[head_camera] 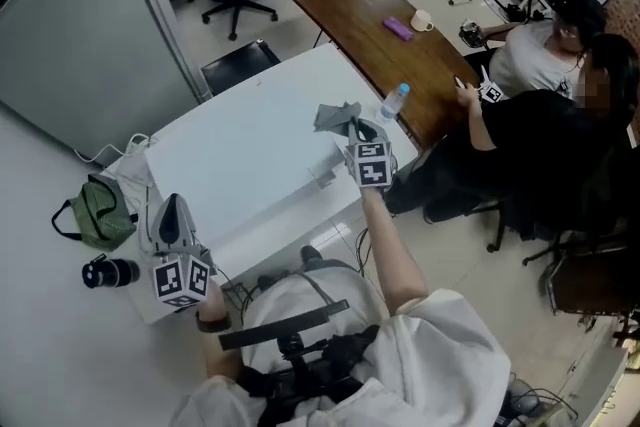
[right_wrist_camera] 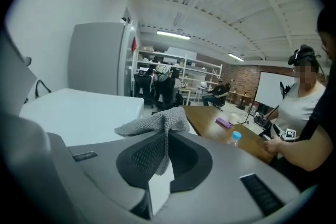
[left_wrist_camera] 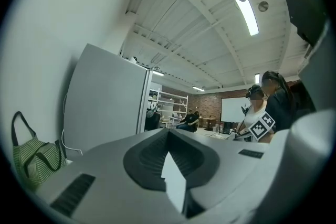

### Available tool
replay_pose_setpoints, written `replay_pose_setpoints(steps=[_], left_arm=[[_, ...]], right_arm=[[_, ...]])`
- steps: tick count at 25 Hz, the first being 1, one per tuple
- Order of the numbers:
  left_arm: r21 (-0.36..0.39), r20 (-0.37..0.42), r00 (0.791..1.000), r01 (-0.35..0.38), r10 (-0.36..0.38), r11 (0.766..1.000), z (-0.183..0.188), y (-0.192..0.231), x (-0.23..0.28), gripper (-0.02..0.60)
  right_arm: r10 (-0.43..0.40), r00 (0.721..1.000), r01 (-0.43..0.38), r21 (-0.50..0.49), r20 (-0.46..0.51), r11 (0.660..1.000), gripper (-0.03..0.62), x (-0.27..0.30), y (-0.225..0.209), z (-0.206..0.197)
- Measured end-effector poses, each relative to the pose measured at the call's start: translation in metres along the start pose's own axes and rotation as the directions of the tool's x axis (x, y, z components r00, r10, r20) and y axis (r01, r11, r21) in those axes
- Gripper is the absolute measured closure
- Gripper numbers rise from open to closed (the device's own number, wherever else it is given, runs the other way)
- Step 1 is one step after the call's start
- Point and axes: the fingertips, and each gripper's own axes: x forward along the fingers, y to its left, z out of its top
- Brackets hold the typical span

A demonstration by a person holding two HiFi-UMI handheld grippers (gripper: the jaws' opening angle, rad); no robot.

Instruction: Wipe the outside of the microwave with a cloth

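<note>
Floor space left of your left gripper [head_camera: 172, 207] holds a green bag [head_camera: 98, 215] and, nearer you, a black cylinder [head_camera: 110, 272] lying on its side. That gripper sits at the near left corner of the white table [head_camera: 240, 165], and its own view shows the fingers [left_wrist_camera: 152, 157] pressed together with nothing between them. Across the table top, at its far right edge, your right gripper [head_camera: 357, 129] has its fingers closed on the grey cloth [head_camera: 335, 118]. One fold is pinched between them, and the rest bunches up above and to the left of the tips, over the table edge. In the right gripper view the cloth [right_wrist_camera: 157, 124] rises out of the closed jaws and droops leftward. Just right of those fingers stands a water bottle [head_camera: 394, 101] with a blue cap, on the near end of a brown table [head_camera: 350, 15]. Farther along it lie a purple item [head_camera: 398, 28] and a white mug [head_camera: 421, 20].
</note>
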Motion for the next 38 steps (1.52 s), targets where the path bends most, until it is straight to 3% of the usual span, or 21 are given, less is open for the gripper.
replay_pose_setpoints(steps=[3, 6, 8, 10, 14, 21, 22, 23, 24, 25, 28, 31, 34, 38], left_arm=[[-0.008, 0.0, 1.0, -0.01, 0.01, 1.0, -0.003, 0.005, 0.003, 0.549], [-0.004, 0.001, 0.999, -0.054, 0.054, 0.999, -0.001, 0.015, -0.006, 0.549], [0.001, 0.003, 0.996, -0.091, 0.091, 0.996, 0.0, 0.025, -0.018, 0.549], [-0.002, 0.003, 0.991, -0.137, 0.137, 0.991, -0.002, 0.04, -0.033, 0.549], [-0.005, -0.007, 0.972, -0.236, 0.236, 0.972, -0.009, 0.072, -0.07, 0.549], [-0.014, -0.008, 0.929, -0.371, 0.371, 0.929, -0.013, 0.106, -0.13, 0.549], [-0.015, -0.015, 0.925, -0.38, 0.379, 0.925, -0.016, 0.108, -0.134, 0.549], [-0.015, -0.024, 0.923, -0.385, 0.385, 0.923, -0.019, 0.11, -0.137, 0.549], [-0.016, -0.034, 0.921, -0.388, 0.388, 0.921, -0.022, 0.111, -0.138, 0.549], [-0.017, -0.043, 0.921, -0.388, 0.387, 0.921, -0.026, 0.111, -0.139, 0.549], [-0.025, -0.056, 0.93, -0.364, 0.363, 0.931, -0.03, 0.107, -0.129, 0.549], [-0.023, -0.068, 0.941, -0.332, 0.33, 0.943, -0.029, 0.098, -0.116, 0.549], [-0.018, -0.067, 0.951, -0.305, 0.303, 0.952, -0.026, 0.096, -0.102, 0.549], [-0.024, -0.015, 0.973, -0.232, 0.232, 0.972, -0.007, 0.082, -0.07, 0.549]], right_arm=[[0.057, 0.998, -0.057, -0.001, 0.008, 0.998, 0.579, 0.009, 0.023, 0.014], [0.215, 0.977, -0.215, -0.092, -0.001, 0.972, 0.579, 0.019, 0.101, 0.027], [0.33, 0.944, -0.326, -0.163, -0.003, 0.931, 0.579, 0.013, 0.164, 0.036], [0.45, 0.893, -0.439, -0.236, -0.011, 0.867, 0.579, 0.001, 0.232, 0.043], [0.67, 0.741, -0.649, -0.31, -0.049, 0.695, 0.579, -0.032, 0.366, 0.043], [0.912, 0.398, -0.895, -0.258, -0.099, 0.363, 0.579, -0.115, 0.524, 0.04], [0.928, 0.36, -0.912, -0.246, -0.092, 0.33, 0.579, -0.122, 0.536, 0.042], [0.935, 0.343, -0.918, -0.244, -0.087, 0.314, 0.579, -0.125, 0.544, 0.045], [0.933, 0.349, -0.912, -0.26, -0.086, 0.317, 0.579, -0.124, 0.548, 0.046], [0.923, 0.374, -0.897, -0.289, -0.091, 0.335, 0.579, -0.119, 0.55, 0.047], [0.868, 0.486, -0.831, -0.362, -0.104, 0.422, 0.579, -0.09, 0.532, 0.048], [0.812, 0.575, -0.786, -0.341, -0.096, 0.516, 0.579, -0.059, 0.492, 0.048], [0.745, 0.66, -0.731, -0.31, -0.095, 0.608, 0.579, -0.027, 0.441, 0.043], [0.605, 0.789, -0.609, -0.272, -0.11, 0.745, 0.579, 0.007, 0.326, 0.042]])
